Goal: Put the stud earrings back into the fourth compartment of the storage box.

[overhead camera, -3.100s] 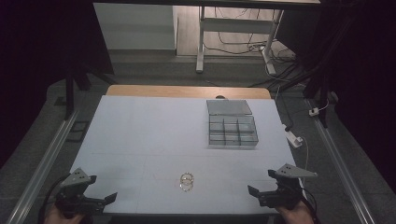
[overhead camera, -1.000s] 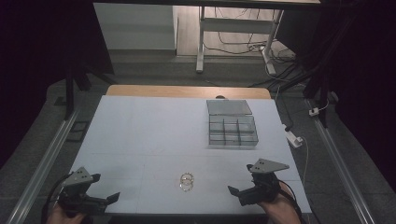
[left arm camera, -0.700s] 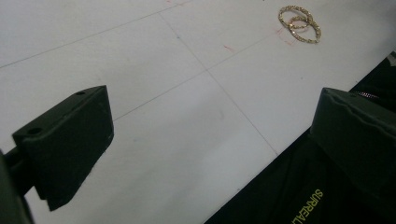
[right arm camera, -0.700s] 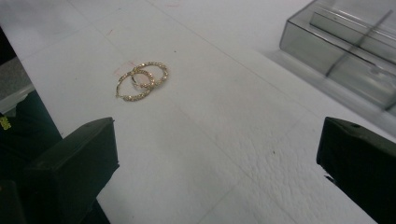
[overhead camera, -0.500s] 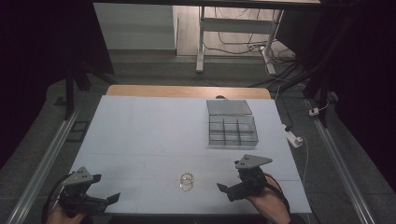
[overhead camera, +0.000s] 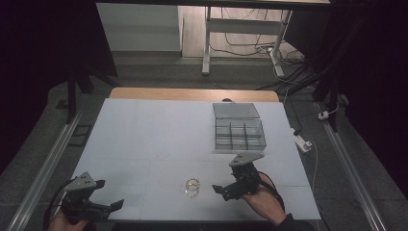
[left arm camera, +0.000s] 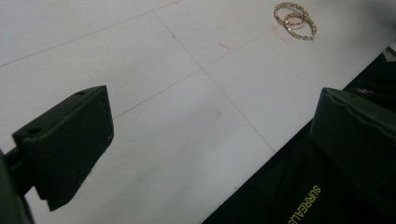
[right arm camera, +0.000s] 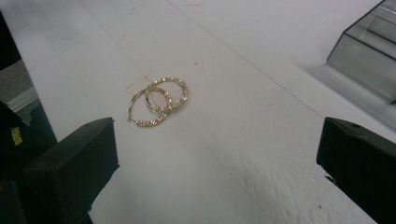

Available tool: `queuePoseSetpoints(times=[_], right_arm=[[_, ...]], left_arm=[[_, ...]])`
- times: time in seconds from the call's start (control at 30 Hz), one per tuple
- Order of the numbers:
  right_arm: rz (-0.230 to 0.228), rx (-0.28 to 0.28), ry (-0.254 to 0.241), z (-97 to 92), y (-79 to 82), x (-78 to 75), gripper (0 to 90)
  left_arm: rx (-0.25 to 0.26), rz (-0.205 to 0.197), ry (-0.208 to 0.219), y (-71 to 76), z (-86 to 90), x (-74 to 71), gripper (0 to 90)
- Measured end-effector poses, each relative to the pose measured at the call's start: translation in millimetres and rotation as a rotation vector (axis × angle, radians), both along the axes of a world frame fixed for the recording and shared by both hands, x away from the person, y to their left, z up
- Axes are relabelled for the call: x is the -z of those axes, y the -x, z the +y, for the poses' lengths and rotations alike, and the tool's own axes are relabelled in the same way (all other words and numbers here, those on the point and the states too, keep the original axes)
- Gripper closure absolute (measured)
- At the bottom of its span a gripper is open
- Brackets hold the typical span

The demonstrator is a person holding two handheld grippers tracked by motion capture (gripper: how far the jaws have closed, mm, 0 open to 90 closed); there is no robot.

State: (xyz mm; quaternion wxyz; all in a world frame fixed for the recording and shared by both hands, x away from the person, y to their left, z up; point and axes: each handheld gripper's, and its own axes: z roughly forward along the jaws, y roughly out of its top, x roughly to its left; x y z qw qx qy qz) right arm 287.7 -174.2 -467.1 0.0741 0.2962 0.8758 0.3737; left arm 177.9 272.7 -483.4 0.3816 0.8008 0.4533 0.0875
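R claw (overhead camera: 225,188) jaws wide, just beside gold hoops (overhead camera: 192,187), lined up to straddle them; L claw (overhead camera: 103,206) wide too, idle at bench (overhead camera: 159,139) edge

Dark room, grey floor (overhead camera: 159,65), white desk legs (overhead camera: 208,41) w/ cables (overhead camera: 250,48) behind

Bare white table (overhead camera: 144,139) lies between your right gripper (overhead camera: 222,188) and the gold hoop earrings (overhead camera: 192,187), nothing standing between them. The clear compartment box (overhead camera: 239,134), its lid raised behind it, sits well beyond on the right. Your left gripper (overhead camera: 114,205), jaws apart, waits well off at the near-left edge.
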Motion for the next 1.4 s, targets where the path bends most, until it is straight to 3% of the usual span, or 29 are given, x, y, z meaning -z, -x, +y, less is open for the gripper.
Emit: queuePoseSetpoints(times=[0.33,0.73,0.97,1.03,1.07,1.13,1.17,1.2,1.23,1.33,1.4], right_arm=[[0.029,-0.006,0.039,26.1,-19.1,11.3,0.0],[0.029,-0.017,0.125,59.4,-42.5,35.1,0.0],[0.027,-0.019,0.2,75.4,-52.6,53.1,0.0],[0.021,-0.02,0.223,78.4,-52.9,55.9,4.6],[0.014,-0.026,0.246,79.3,-52.0,56.4,11.5],[0.008,-0.029,0.248,79.6,-51.1,56.5,14.4],[0.009,-0.037,0.248,79.6,-48.5,53.0,29.6],[0.01,-0.045,0.246,79.7,-47.0,51.1,37.4],[0.01,-0.045,0.246,79.7,-47.0,51.1,37.4],[0.011,-0.085,0.258,81.6,-42.1,48.2,58.0],[0.012,-0.098,0.255,82.2,-40.9,48.0,62.9]], left_arm=[[0.003,0.001,-0.002,-0.2,-0.3,0.1,0.0],[0.009,0.003,-0.002,-0.3,-0.2,0.1,0.0],[0.009,0.002,0.0,-0.2,-0.1,0.2,0.0],[0.01,0.001,0.001,0.1,0.1,0.1,0.0],[0.011,0.001,0.002,0.1,0.2,0.1,0.0],[0.012,0.002,0.004,0.1,0.4,0.1,0.0],[0.013,0.002,0.005,0.1,0.5,0.1,0.0],[0.013,0.001,0.005,0.2,0.4,0.1,0.0],[0.014,0.001,0.006,0.2,0.5,0.0,0.0],[0.014,0.002,0.005,0.2,0.2,0.1,0.0],[0.013,0.002,0.005,0.2,0.2,0.0,0.0]])
